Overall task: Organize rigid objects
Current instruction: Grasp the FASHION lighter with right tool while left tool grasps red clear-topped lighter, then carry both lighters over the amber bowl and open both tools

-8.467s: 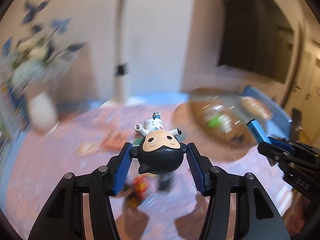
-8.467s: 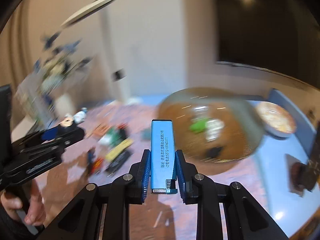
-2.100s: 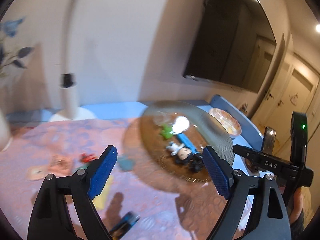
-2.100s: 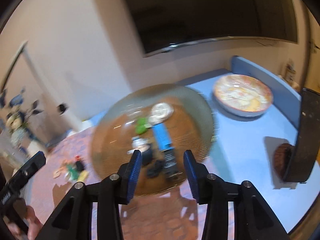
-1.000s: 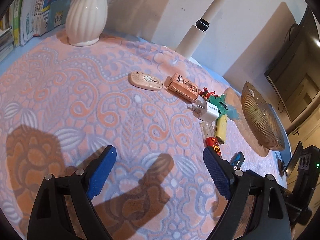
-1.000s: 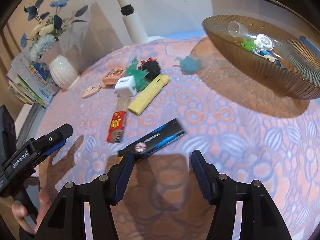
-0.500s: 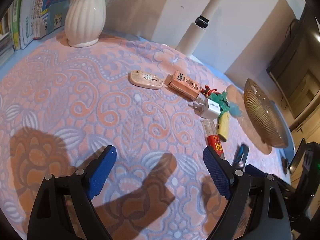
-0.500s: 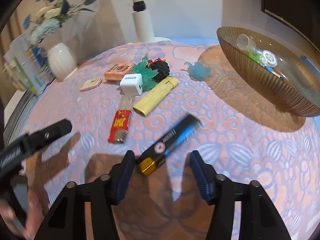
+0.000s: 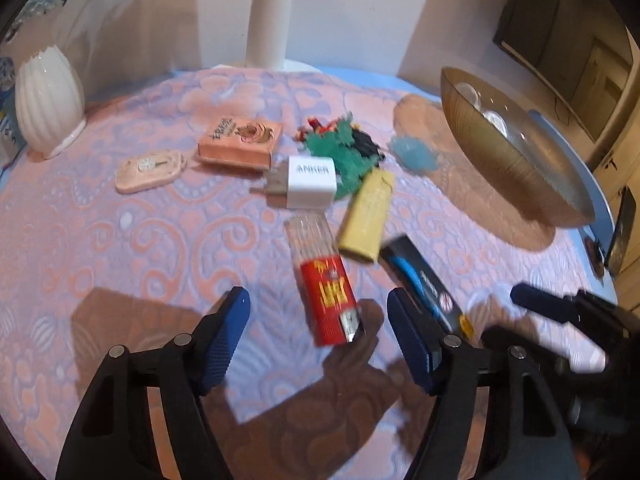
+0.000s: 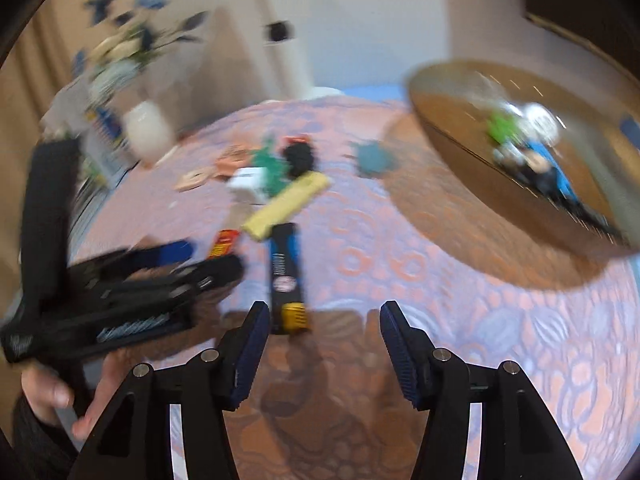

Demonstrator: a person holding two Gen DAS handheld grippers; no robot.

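My left gripper [image 9: 318,318] is open and empty, low over the patterned cloth, with a red lighter [image 9: 326,284] lying just ahead between its fingers. A black and blue lighter [image 9: 420,280] lies to its right and also shows in the right wrist view [image 10: 285,268], just ahead of my open, empty right gripper [image 10: 320,328]. A yellow lighter [image 9: 366,216], a white charger [image 9: 310,182], green toys [image 9: 344,148] and an orange box [image 9: 240,142] lie further back. The brown ribbed bowl [image 9: 516,148] at the right holds several items.
A white vase [image 9: 48,100] stands at the far left and a white lamp post [image 9: 268,24] at the back. A pink oval tag [image 9: 150,170] and a teal toy [image 9: 414,154] lie on the cloth. The left gripper shows in the right wrist view [image 10: 132,276].
Both grippers have moved in close to the pile of objects. The black and blue lighter has turned and now points away from my right gripper. Both stay open.
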